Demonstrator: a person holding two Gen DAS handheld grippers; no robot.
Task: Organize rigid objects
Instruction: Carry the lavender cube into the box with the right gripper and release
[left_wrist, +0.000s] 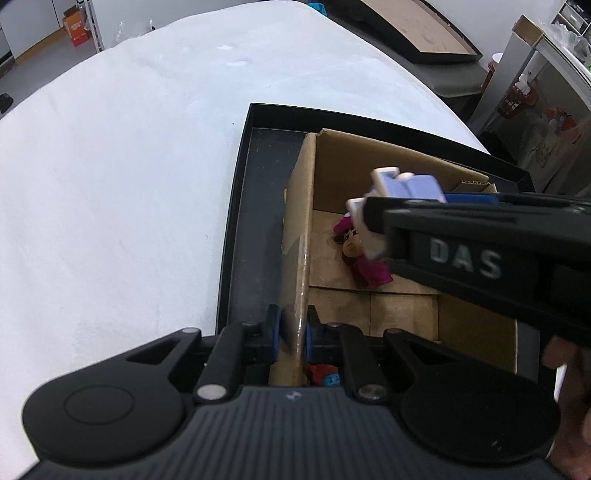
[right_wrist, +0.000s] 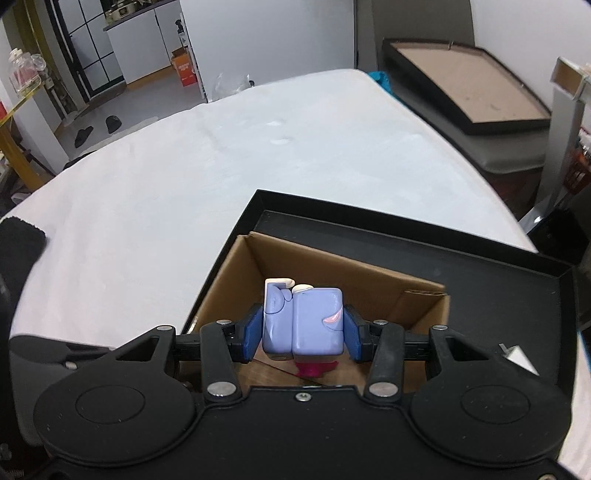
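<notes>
An open cardboard box (left_wrist: 373, 306) stands inside a shallow black tray (left_wrist: 255, 177) on a white table. My left gripper (left_wrist: 293, 334) is shut on the box's left wall (left_wrist: 297, 229). My right gripper (right_wrist: 301, 330) is shut on a lilac block-shaped toy figure (right_wrist: 303, 321) and holds it over the box (right_wrist: 332, 273); it also shows in the left wrist view (left_wrist: 399, 188). A magenta doll figure (left_wrist: 364, 258) lies on the box floor. A small red and blue toy (left_wrist: 325, 374) shows at the box's near end.
The white table (left_wrist: 129, 166) stretches left and far of the tray. The tray's black rim (right_wrist: 406, 225) surrounds the box. A framed board (right_wrist: 469, 85) lies beyond the table at the far right. Shelving and an orange carton (right_wrist: 184, 70) stand farther off.
</notes>
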